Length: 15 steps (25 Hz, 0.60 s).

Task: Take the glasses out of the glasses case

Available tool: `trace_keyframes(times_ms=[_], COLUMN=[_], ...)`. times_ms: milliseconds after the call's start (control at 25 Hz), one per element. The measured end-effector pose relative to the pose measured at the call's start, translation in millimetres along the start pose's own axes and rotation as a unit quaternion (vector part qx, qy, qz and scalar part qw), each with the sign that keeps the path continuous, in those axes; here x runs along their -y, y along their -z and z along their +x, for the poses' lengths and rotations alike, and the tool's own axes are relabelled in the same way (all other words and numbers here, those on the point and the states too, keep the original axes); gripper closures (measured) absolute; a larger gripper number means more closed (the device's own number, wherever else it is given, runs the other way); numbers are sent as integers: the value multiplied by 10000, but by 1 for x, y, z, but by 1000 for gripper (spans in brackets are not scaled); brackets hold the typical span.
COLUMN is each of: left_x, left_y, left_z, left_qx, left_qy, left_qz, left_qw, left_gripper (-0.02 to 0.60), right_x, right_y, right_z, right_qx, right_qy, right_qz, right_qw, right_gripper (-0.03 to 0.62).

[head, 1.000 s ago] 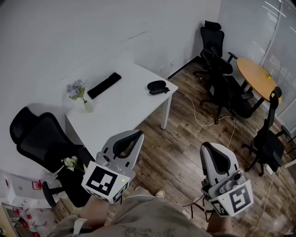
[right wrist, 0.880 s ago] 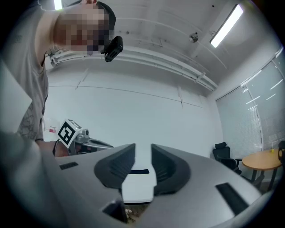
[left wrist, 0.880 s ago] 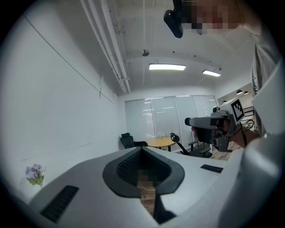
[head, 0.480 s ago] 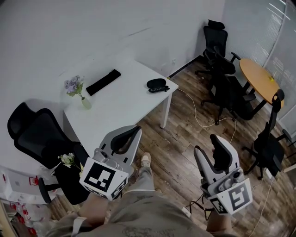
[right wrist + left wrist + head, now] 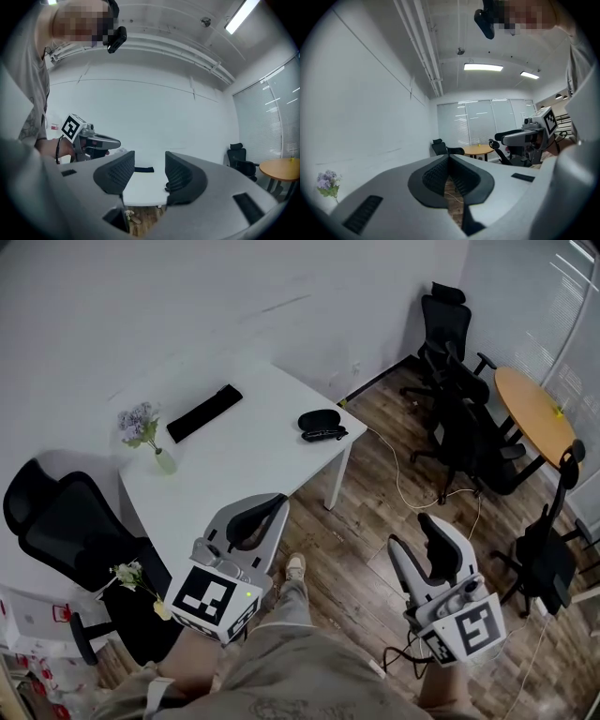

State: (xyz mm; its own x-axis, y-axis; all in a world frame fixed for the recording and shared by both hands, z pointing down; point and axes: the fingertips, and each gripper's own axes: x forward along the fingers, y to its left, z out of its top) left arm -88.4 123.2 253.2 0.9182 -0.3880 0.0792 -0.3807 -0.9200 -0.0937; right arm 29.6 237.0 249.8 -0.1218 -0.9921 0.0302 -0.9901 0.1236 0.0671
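A black glasses case [image 5: 318, 418] lies closed near the right end of the white table [image 5: 244, 460]. A thin dark thing that looks like glasses [image 5: 325, 434] lies against its front. Both grippers hang over the wooden floor, well short of the table. My left gripper [image 5: 270, 509] points toward the table's near edge, and its pads [image 5: 440, 171] meet with nothing between them. My right gripper [image 5: 413, 533] is further right, its jaws are opening, and the gap is empty. In the right gripper view the case [image 5: 167, 187] peeks out beside the right pad.
A flat black bar [image 5: 204, 412] and a small vase of flowers [image 5: 142, 427] stand on the table's far side. A black office chair [image 5: 56, 531] is at the left, more chairs [image 5: 459, 409] and a round wooden table [image 5: 534, 418] at the right. A cable [image 5: 403, 484] trails over the floor.
The right gripper's jaws have gone from shut to wide apart. Both grippers have moved forward a little with the person, whose foot now shows on the floor. The left stays shut.
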Motion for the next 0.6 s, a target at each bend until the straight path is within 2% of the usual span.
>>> trace_keyframes(times_ms=[600], left_x=[-116], left_y=[59], left_z=[144], left_qx=[-914], left_qy=[252], left_qz=[-243], left_qw=[9952], left_gripper=[566], right_x=[91], right_y=[62], right_z=[174], right_qx=[-1162], right_qy=[-157], right_qz=[238], right_qw=[9928], right_gripper=[378])
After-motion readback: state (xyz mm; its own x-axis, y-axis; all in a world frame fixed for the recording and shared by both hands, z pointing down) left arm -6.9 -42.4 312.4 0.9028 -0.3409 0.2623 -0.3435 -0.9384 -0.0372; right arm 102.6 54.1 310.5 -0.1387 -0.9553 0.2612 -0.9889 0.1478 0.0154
